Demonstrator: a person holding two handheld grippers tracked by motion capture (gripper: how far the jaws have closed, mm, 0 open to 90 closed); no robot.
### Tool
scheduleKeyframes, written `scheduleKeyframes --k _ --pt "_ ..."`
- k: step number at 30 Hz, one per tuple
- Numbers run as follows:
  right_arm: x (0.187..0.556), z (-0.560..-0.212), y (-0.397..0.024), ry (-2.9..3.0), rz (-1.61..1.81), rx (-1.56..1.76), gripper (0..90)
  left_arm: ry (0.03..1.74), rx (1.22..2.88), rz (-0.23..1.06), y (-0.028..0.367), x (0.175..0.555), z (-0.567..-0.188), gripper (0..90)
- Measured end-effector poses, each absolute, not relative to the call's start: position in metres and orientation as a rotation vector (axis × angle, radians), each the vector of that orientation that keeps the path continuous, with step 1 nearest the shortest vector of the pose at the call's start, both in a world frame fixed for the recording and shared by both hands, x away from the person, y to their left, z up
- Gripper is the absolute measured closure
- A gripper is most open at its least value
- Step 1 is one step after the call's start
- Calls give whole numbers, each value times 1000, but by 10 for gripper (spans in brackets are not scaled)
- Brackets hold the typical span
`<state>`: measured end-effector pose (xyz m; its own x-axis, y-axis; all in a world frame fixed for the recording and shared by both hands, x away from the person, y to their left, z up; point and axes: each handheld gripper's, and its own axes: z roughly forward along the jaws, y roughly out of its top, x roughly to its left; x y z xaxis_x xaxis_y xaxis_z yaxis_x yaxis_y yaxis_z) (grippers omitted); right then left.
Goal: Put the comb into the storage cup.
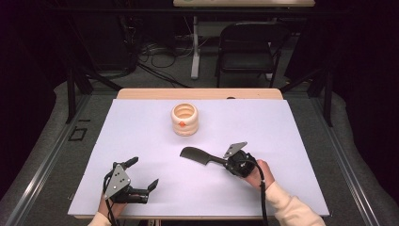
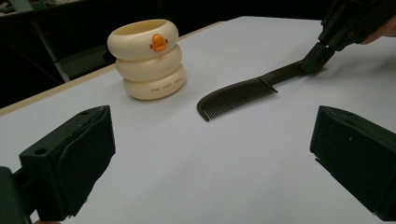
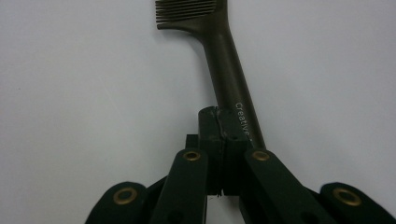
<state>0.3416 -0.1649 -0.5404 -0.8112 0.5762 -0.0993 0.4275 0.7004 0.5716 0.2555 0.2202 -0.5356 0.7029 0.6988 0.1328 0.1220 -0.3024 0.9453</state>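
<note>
Left gripper (image 1: 143, 174) sits at the near left of the white table (image 1: 141, 122), well apart from the cream holder (image 1: 184, 119), which stands toward the far middle and serves as landmark. Its jaws stand wide apart with nothing between them, only bare table surface; in the left gripper view the two black pads frame the scene at either bottom corner, clear of everything. The grey three-cornered plate rides on top, and a hand (image 1: 110, 207) grips the tool from the near edge. The cream holder is a stack of three rounded rings, open at the top, with a small orange duck-bill mark on the upper ring and a line of small print on the lowest ring, too small to read in full. A dark comb (image 1: 197, 155) lies flat on the table, nearer than the holder and a little to its right, teeth end pointing toward the holder side, handle running back to the right. Right gripper (image 1: 225, 161) is closed tight on the far end of that handle; in the right gripper view the jaws meet with the handle pinched against them, the word "Creative" showing on it. Right hand (image 1: 261, 172) holds the tool, cream sleeve (image 1: 291, 209) behind it.
</note>
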Motion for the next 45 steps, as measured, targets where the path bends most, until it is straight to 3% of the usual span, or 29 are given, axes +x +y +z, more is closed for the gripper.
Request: scheduleKeyframes --k 7,10,18,29,40,45 --pt "342 -540 -166 2643 781 783 900 646 1816 657 220 256 -536 0" --pt "341 -538 -164 2663 786 755 854 650 1813 656 220 256 -536 0" --pt "331 -527 -156 2695 782 691 647 648 1814 657 221 255 -536 0" --pt "333 -519 -156 2681 740 705 219 649 1812 657 220 256 -536 0" --pt "340 -513 -156 2688 715 716 6 648 1815 659 220 256 -536 0" --pt "345 -515 -157 2694 703 717 0 649 1815 656 220 256 -536 1"
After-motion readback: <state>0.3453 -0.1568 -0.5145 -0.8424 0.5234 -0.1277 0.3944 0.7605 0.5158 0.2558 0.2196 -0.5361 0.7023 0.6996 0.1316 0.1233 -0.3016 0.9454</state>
